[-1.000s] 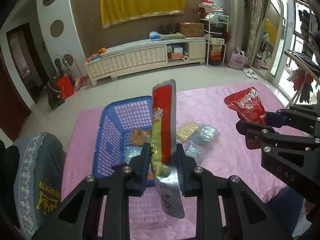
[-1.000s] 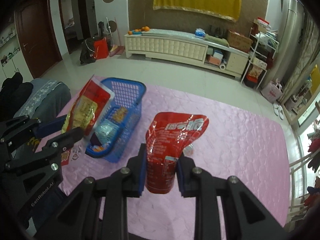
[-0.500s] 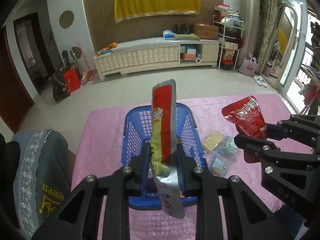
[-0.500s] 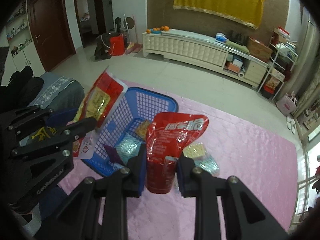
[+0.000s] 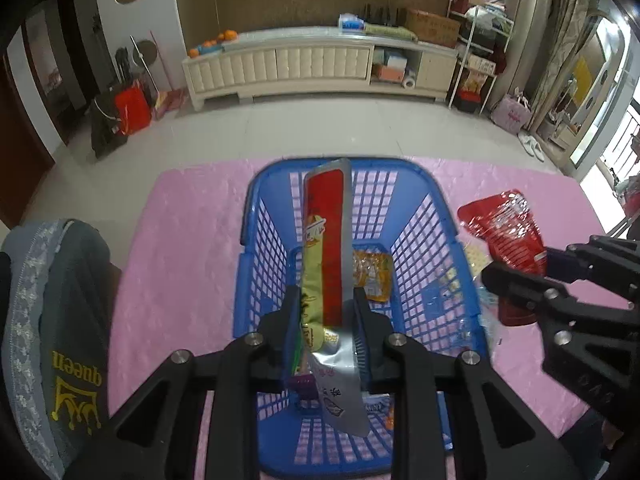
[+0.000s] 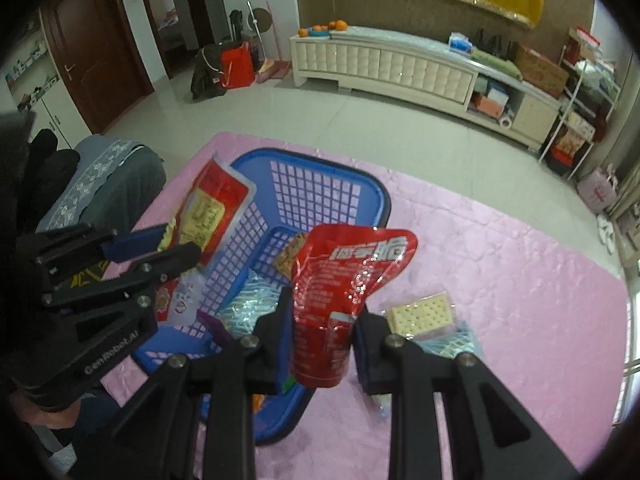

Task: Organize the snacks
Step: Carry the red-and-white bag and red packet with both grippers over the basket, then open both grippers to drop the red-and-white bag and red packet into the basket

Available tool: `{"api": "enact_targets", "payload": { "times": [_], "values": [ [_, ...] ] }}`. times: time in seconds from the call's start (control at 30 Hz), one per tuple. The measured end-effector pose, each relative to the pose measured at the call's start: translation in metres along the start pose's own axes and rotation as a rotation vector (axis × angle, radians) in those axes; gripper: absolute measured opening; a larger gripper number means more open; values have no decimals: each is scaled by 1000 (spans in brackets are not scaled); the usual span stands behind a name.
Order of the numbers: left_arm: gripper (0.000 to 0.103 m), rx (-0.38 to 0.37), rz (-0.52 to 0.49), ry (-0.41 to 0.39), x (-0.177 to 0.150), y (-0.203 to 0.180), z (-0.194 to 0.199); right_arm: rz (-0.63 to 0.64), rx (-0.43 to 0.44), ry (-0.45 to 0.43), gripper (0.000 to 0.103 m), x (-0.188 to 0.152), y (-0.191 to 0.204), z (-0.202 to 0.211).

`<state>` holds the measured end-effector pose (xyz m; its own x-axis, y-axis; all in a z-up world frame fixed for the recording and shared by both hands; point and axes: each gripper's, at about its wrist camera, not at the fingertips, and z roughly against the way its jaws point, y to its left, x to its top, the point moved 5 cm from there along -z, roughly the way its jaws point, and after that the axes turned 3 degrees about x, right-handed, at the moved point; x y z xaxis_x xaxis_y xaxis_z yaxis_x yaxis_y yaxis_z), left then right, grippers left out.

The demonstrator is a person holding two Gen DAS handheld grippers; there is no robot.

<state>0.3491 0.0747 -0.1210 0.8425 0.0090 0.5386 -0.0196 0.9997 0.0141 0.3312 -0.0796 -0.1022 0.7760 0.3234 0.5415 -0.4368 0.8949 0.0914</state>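
Note:
My left gripper (image 5: pixel 326 312) is shut on a red-and-yellow snack bag (image 5: pixel 326 240) and holds it upright over the blue plastic basket (image 5: pixel 256 216). The basket holds several small snack packs (image 5: pixel 370 274). My right gripper (image 6: pixel 322 316) is shut on a red snack pouch (image 6: pixel 340 280), held above the basket's right rim (image 6: pixel 382 196). From the left wrist view the right gripper (image 5: pixel 532 276) and its pouch (image 5: pixel 506 224) are right of the basket. From the right wrist view the left gripper (image 6: pixel 160 246) and its bag (image 6: pixel 210 210) are over the basket's left side.
The basket stands on a pink quilted cloth (image 6: pixel 520 280). A cracker pack (image 6: pixel 422 314) and a bluish pack (image 6: pixel 456 342) lie on the cloth right of the basket. A grey garment (image 5: pixel 60 292) lies at the left. A white cabinet (image 5: pixel 304 60) stands across the floor.
Both grippers have moved left with their bags. The left one now hangs over the basket's inside, and the right one has come up to the basket's right rim.

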Motion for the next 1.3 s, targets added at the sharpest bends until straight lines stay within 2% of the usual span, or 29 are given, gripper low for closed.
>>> {"api": "enact_targets", "payload": {
  "times": [0.17, 0.3, 0.37, 0.4, 0.43, 0.53, 0.77, 1.07, 1.3],
  "values": [
    [23, 0, -15, 32, 5, -4, -27, -39, 3, -40, 30, 4, -15, -9],
    [28, -9, -26, 17, 22, -13, -34, -89, 1, -55, 30, 7, -32, -13],
    [45, 29, -34, 1, 33, -16, -36, -102, -1, -55, 30, 4, -36, -12],
    [67, 37, -40, 4, 35, -16, -37, -105, -1, -54, 30, 4, -36, -13],
    [75, 42, -45, -4, 36, -17, -34, -106, -1, -52, 30, 3, -36, -11],
    [75, 42, -56, -20, 34, -16, -26, -98, -12, -56, 30, 1, -35, -3],
    [75, 35, -16, -52, 21, 17, 13, -101, 16, -78, 30, 10, -18, 19],
    [75, 61, 20, -119, 3, 62, 66, -26, 36, -88, 30, 23, 38, 29],
    [75, 55, 75, -115, -6, 91, 66, 3, 43, -51, 30, 28, 59, 12]
  ]
}}
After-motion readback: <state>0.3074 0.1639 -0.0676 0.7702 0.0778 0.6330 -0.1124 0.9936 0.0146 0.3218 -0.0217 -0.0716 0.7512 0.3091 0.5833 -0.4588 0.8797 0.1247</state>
